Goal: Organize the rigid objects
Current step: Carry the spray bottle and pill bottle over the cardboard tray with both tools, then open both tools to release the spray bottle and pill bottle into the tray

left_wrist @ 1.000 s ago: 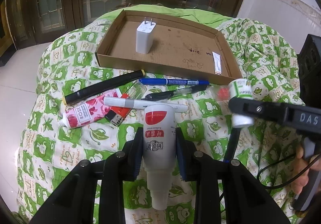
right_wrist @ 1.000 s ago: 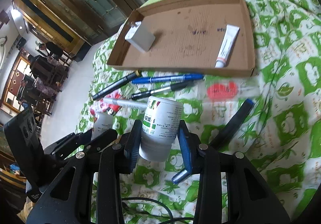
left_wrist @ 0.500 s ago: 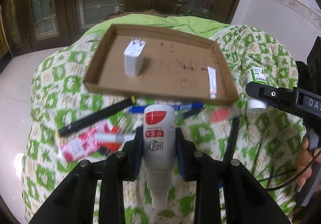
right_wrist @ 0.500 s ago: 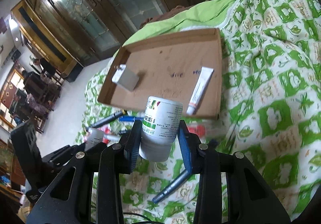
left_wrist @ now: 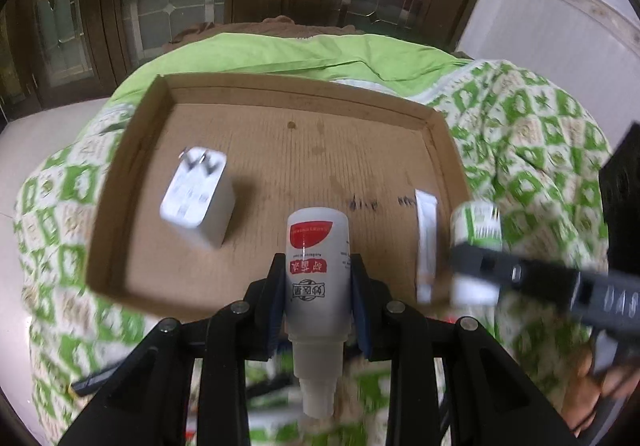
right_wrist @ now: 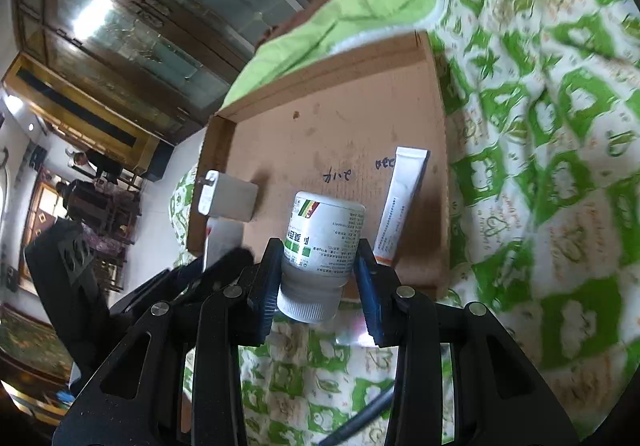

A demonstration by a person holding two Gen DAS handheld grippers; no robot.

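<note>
my left gripper (left_wrist: 318,296) is clamped on a white spray bottle (left_wrist: 316,266) with a red label, nozzle toward the camera, at the lower centre of the left wrist view, its far end over the near edge of the cardboard tray (left_wrist: 132,182). my right gripper (right_wrist: 318,280) grips a white pill bottle (right_wrist: 322,242) with a green-striped label, cap toward the camera, at the centre of the right wrist view, also over the tray's near part; in the left wrist view it shows blurred at the right edge of the tray. inside the tray, a white charger plug (left_wrist: 198,202) lies at the left and a white ointment tube (right_wrist: 400,202) lies along the right wall. the tray rests on a green and white patterned cloth (left_wrist: 532,150). below both grippers, pens and other items on the cloth are too blurred to tell apart.
</note>
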